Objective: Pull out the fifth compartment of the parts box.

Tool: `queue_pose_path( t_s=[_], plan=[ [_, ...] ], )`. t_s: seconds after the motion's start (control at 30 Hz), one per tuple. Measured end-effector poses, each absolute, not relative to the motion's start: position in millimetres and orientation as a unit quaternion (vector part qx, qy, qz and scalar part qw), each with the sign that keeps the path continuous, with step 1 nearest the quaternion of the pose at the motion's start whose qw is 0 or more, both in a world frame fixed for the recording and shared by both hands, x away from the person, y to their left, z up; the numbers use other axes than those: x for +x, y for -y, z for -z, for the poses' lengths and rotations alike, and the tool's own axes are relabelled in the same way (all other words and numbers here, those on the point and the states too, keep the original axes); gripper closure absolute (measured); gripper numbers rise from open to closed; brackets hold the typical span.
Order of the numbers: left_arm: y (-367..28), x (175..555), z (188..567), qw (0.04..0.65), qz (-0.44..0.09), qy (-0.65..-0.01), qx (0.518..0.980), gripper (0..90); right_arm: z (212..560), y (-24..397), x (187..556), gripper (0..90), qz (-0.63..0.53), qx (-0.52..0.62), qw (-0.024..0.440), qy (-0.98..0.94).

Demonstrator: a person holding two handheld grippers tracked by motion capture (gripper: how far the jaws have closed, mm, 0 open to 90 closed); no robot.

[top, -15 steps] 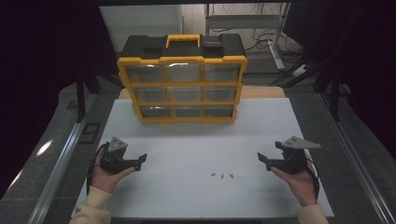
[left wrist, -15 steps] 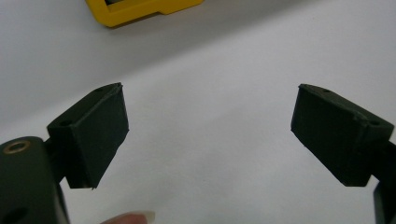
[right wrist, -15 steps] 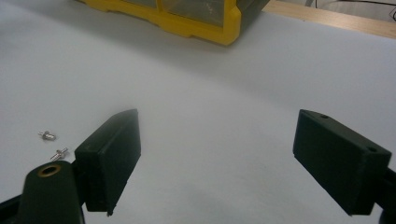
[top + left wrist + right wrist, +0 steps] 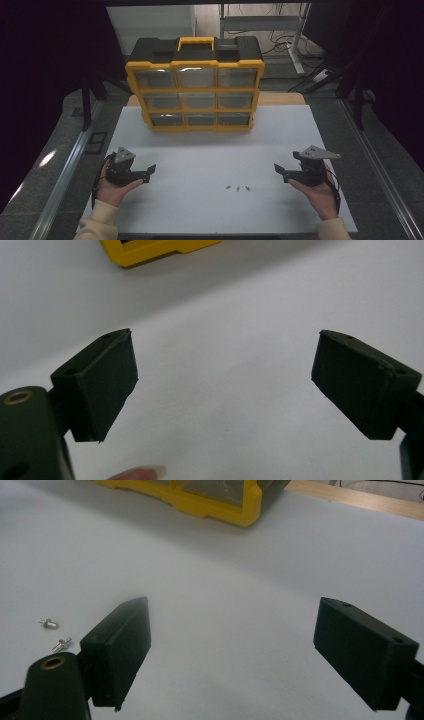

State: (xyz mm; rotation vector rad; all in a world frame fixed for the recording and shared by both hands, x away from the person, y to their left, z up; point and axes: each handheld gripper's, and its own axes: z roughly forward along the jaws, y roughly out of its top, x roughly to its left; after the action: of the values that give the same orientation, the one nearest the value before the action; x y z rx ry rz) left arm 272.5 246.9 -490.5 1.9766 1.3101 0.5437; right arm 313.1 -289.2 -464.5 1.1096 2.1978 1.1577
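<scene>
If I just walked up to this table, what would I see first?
The big yellow and black organizer box would catch your eye first; it stands upright at the far middle of the white table, showing rows of clear drawers. Next, the left gripper and the right gripper, both open, one at each side near the front. Between them lie three tiny screws.
</scene>
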Motion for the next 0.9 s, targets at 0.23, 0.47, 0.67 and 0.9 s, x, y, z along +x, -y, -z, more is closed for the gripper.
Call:
queue_pose_path(
  t_s=[0.23, 0.47, 0.67, 0.9],
  plan=[
    [-251, 270, 491, 0.35, -0.211, -0.504, 0.761, 11.7, 461, 280, 312, 15.5, -0.416, 0.397, 0.215, -0.789],
    [-251, 270, 491, 0.351, -0.212, -0.503, 0.761, 11.7, 462, 280, 309, 15.4, -0.418, 0.403, 0.213, -0.786],
    [-253, 269, 490, 0.35, -0.214, -0.506, 0.759, 11.8, 461, 273, 305, 14.8, -0.425, 0.403, 0.219, -0.781],
    [-252, 269, 487, 0.36, -0.207, -0.506, 0.756, 11.9, 460, 258, 297, 11.5, -0.43, 0.407, 0.229, -0.773]
  ],
)
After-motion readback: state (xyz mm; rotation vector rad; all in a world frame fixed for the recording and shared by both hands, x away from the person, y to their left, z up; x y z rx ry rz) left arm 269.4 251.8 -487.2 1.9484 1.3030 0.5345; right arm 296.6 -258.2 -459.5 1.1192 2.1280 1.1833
